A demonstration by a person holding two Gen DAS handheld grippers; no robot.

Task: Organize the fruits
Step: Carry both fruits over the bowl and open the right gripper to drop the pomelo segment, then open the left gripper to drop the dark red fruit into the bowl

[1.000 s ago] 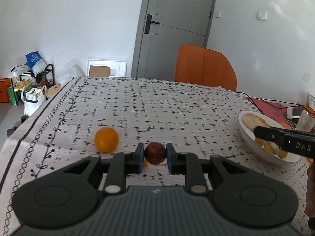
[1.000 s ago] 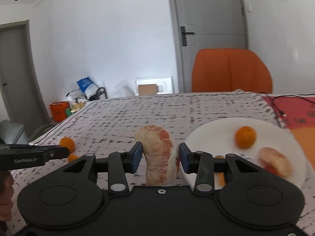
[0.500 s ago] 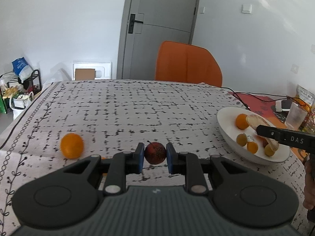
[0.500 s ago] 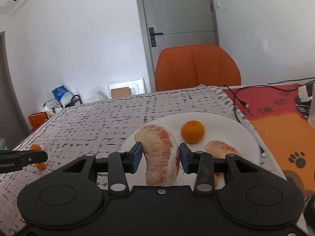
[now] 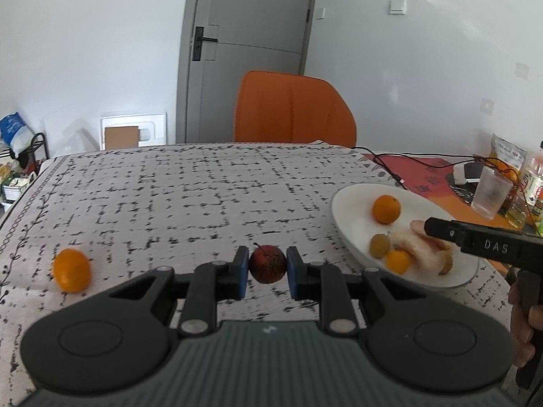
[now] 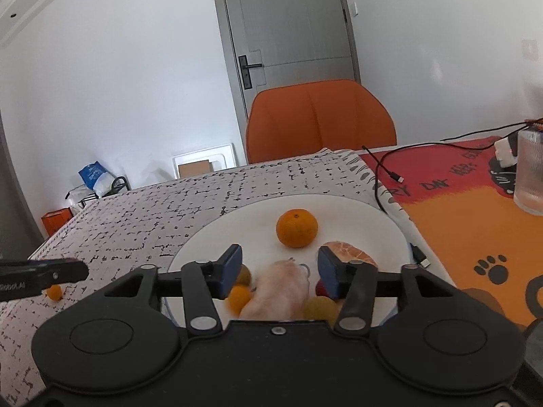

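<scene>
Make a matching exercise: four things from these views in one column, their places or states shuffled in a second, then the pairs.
1. dark red fruit
2. peeled pomelo piece
3. right gripper
4. lone orange

A. open above the plate
B. on the tablecloth
C. clamped in the left gripper
D. lying on the plate between blue pads

Pairs: 1-C, 2-D, 3-A, 4-B

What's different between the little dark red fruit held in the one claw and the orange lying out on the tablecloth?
The dark red fruit is maroon, speckled and has a stem; the orange on the cloth is plain bright orange. The red fruit looks smaller than the orange. The red fruit is clamped between the left gripper pads, while the orange lies loose on the tablecloth, untouched. Both are roundish and still outside the white plate.
</scene>
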